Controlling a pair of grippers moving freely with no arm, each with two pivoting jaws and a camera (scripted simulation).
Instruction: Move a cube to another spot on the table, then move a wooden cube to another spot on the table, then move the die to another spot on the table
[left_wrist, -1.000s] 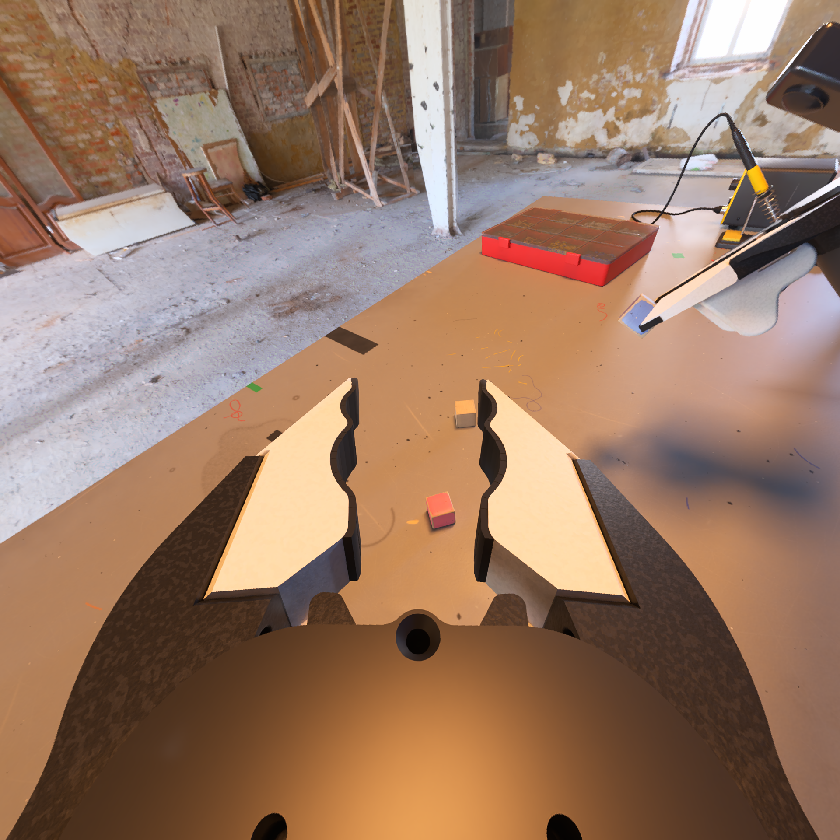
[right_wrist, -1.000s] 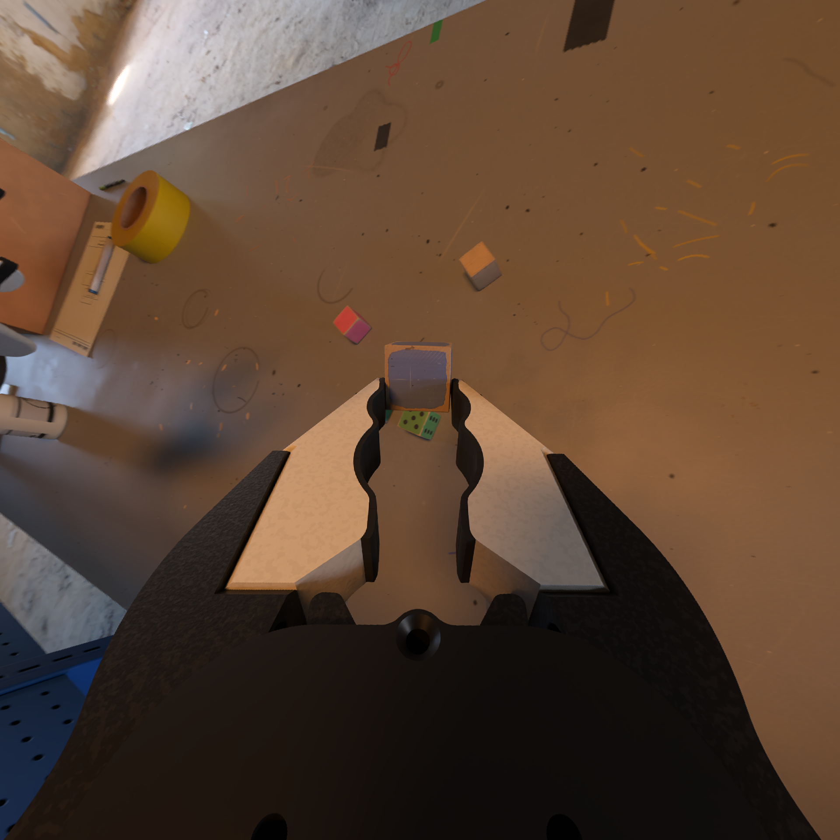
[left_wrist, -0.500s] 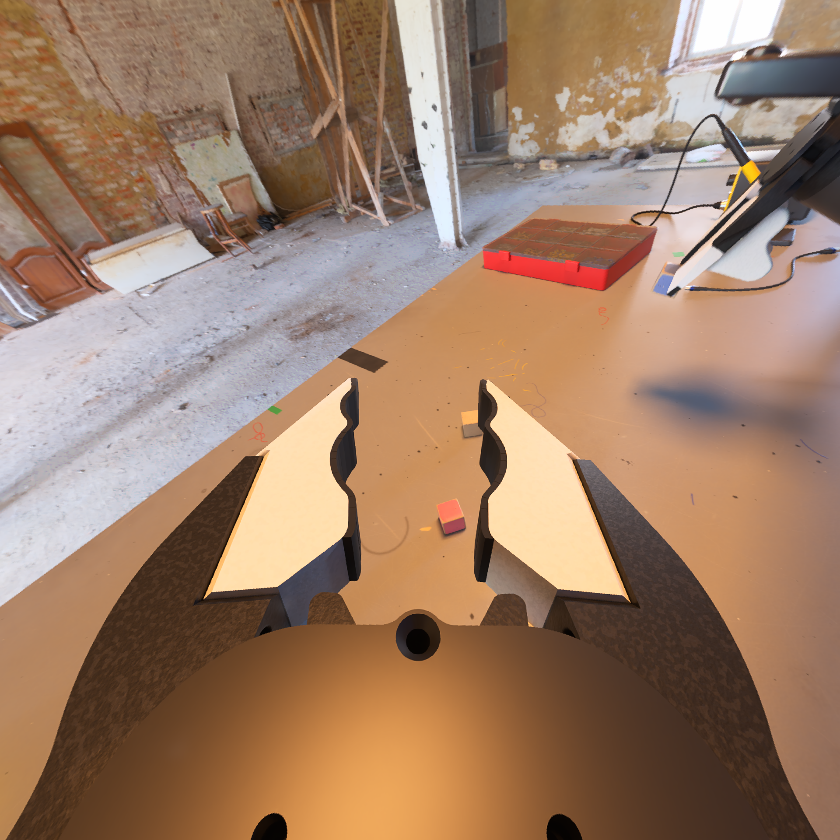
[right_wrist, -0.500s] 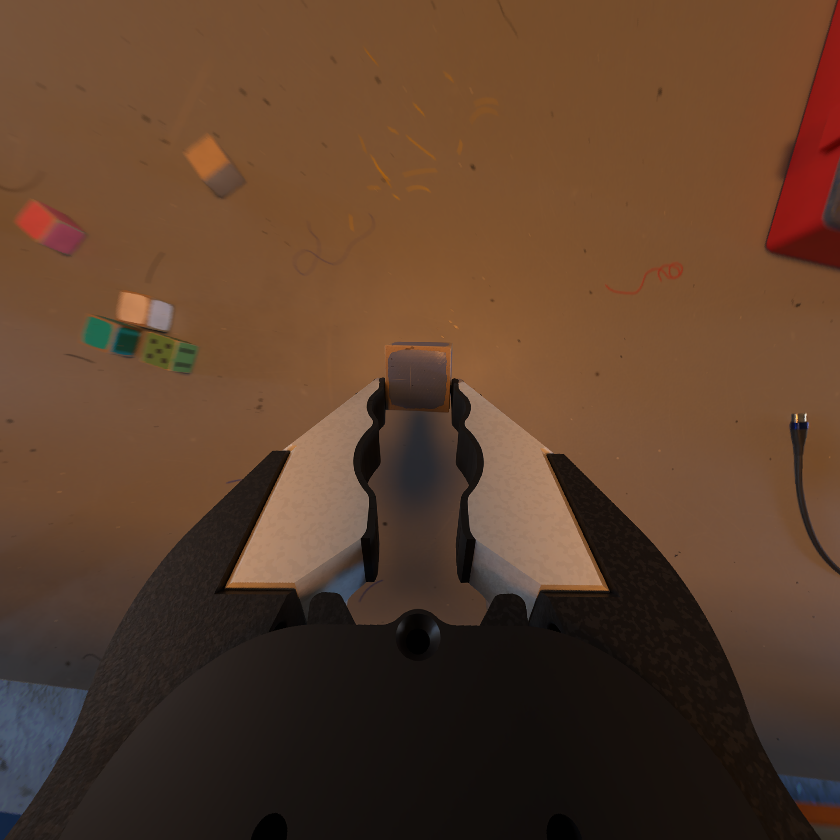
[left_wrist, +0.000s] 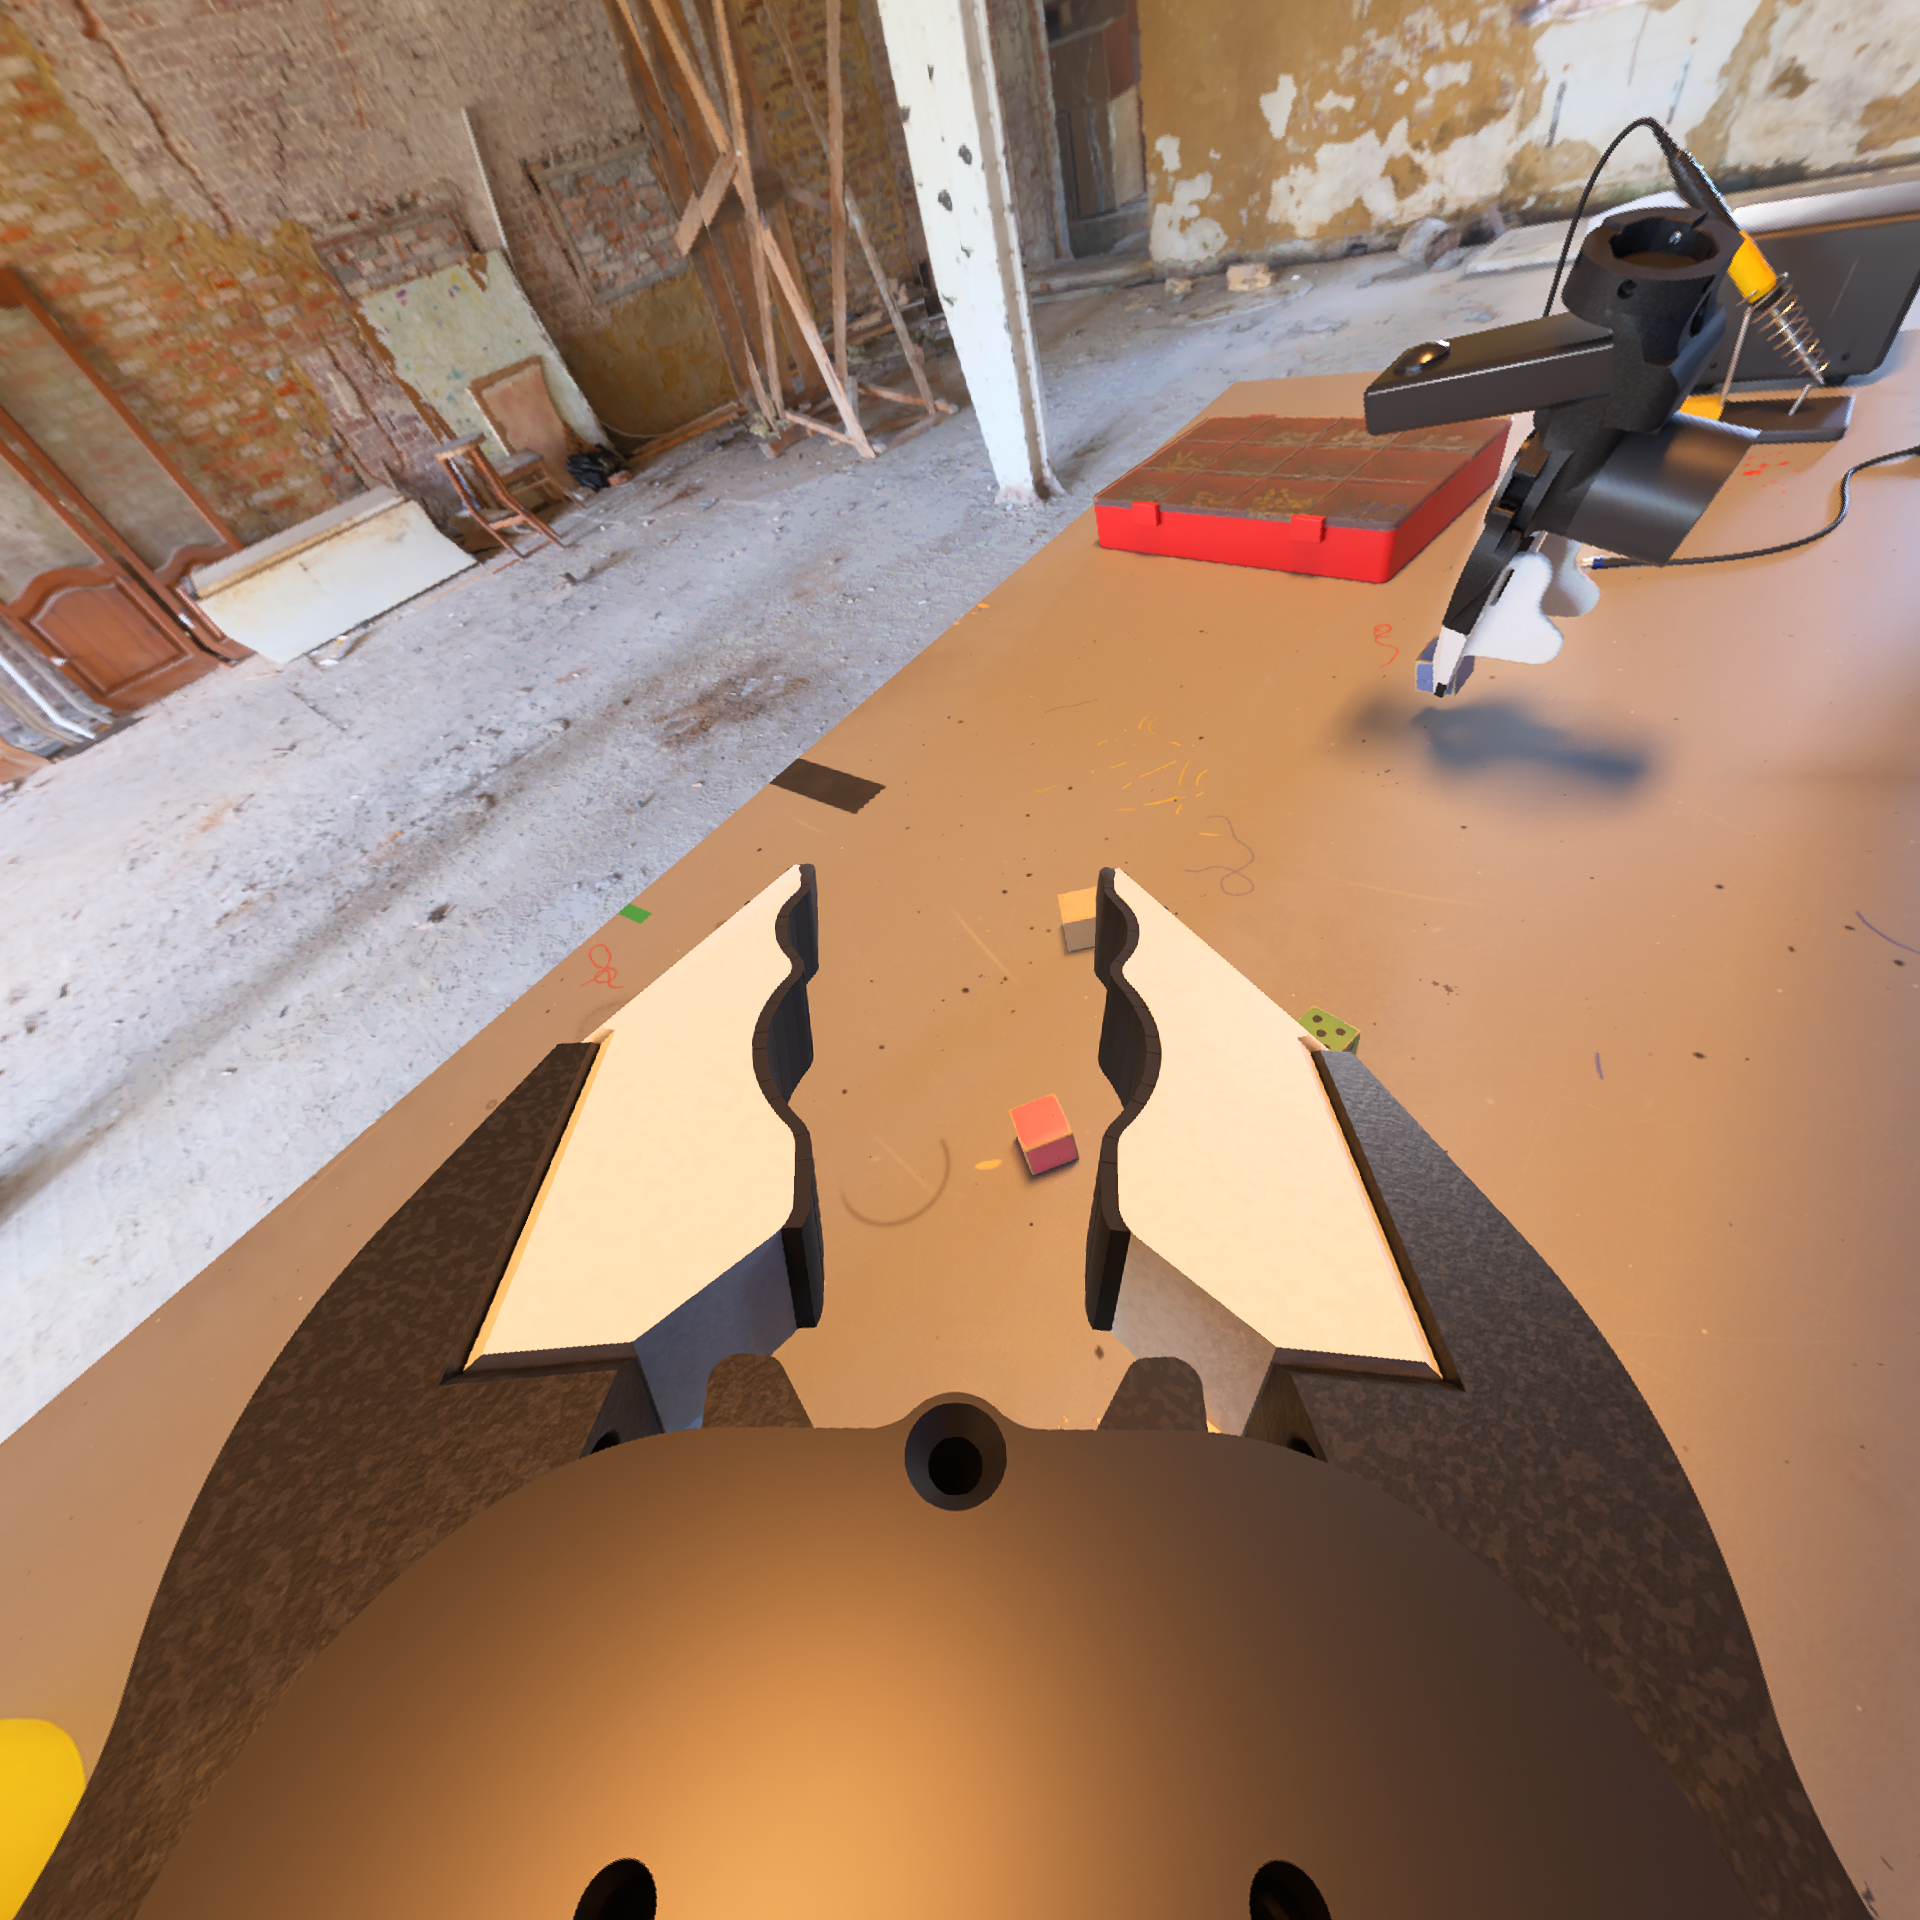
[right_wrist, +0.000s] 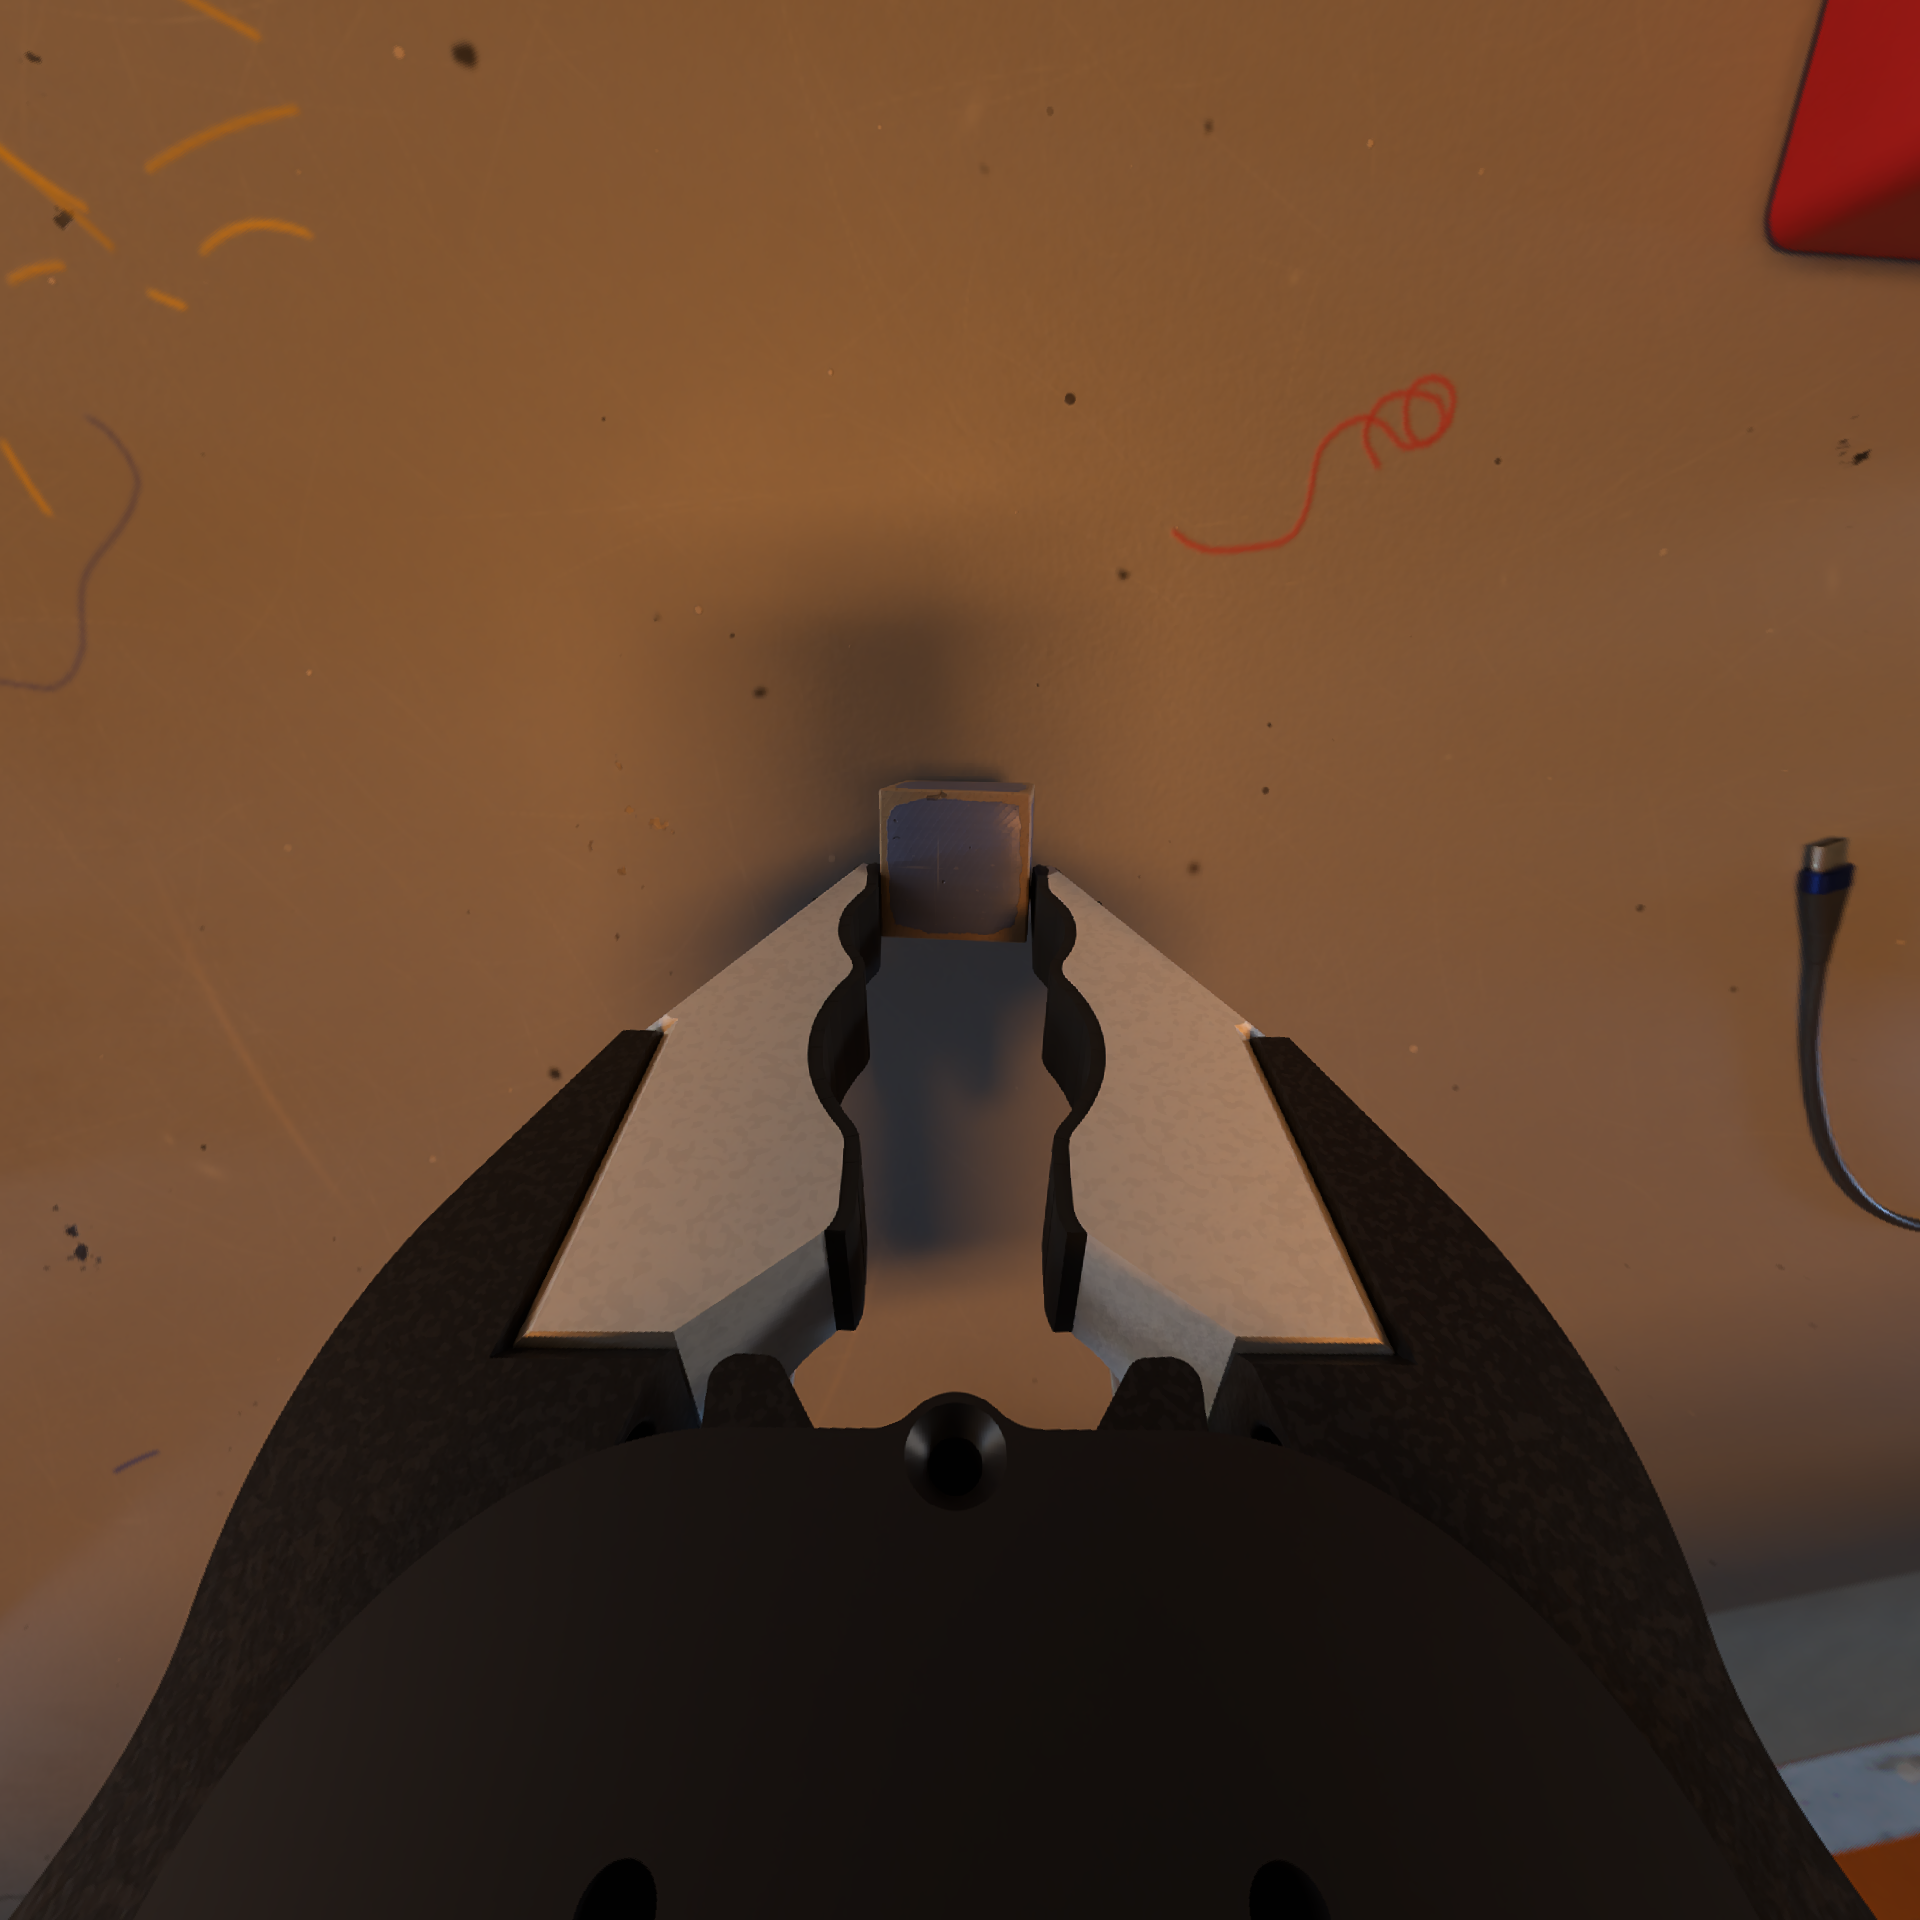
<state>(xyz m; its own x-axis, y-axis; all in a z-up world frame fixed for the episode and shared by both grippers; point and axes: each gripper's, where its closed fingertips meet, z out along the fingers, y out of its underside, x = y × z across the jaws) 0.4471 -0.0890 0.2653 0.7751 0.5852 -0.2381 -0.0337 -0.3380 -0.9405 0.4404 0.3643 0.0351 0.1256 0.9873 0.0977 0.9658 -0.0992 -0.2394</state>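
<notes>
Right tongs, gripping the cube, have dropped toward the table.

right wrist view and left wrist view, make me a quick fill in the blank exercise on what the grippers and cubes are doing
1. The right gripper is shut on a bluish ____.
2. The left gripper is ____ and holds nothing.
3. Between the left gripper's fingers, a ____ cube lies on the table.
4. The green die shows black ____.

Missing words: cube; open; red; dots
</notes>
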